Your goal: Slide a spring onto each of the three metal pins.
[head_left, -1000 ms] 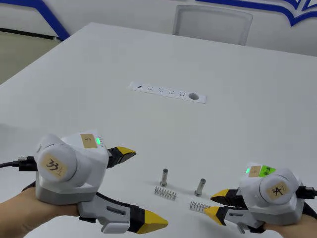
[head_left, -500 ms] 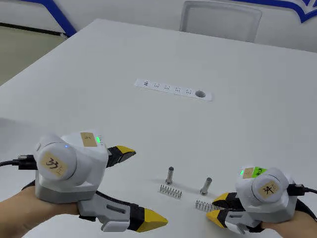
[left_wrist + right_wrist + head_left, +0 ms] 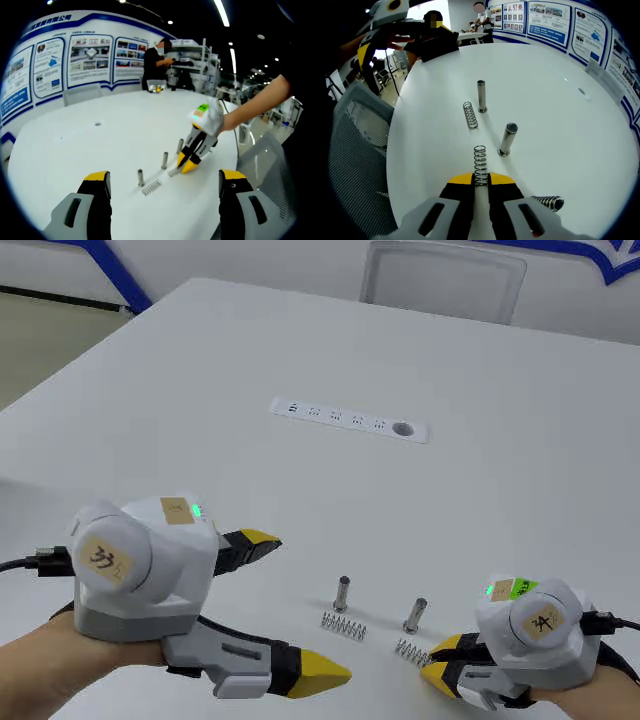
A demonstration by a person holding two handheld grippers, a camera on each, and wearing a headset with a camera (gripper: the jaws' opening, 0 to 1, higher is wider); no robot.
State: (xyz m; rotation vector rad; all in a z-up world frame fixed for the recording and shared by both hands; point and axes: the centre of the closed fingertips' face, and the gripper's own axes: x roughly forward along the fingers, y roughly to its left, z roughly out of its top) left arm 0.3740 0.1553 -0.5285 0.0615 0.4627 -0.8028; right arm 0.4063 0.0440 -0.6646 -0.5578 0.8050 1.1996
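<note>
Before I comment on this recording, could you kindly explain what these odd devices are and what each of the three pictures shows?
There is no robot here: a person holds a two-jaw gripper in each hand and wears a head camera. The head view looks down on both tools; the two round pictures come from cameras riding on the grippers, looking along their jaws. The left gripper hangs open over the white table. The right gripper is shut on the near end of one spring. A second spring lies loose beside the far pin. A nearer pin stands upright, and a third pin sits close by the right gripper. A power strip lies further back.
</note>
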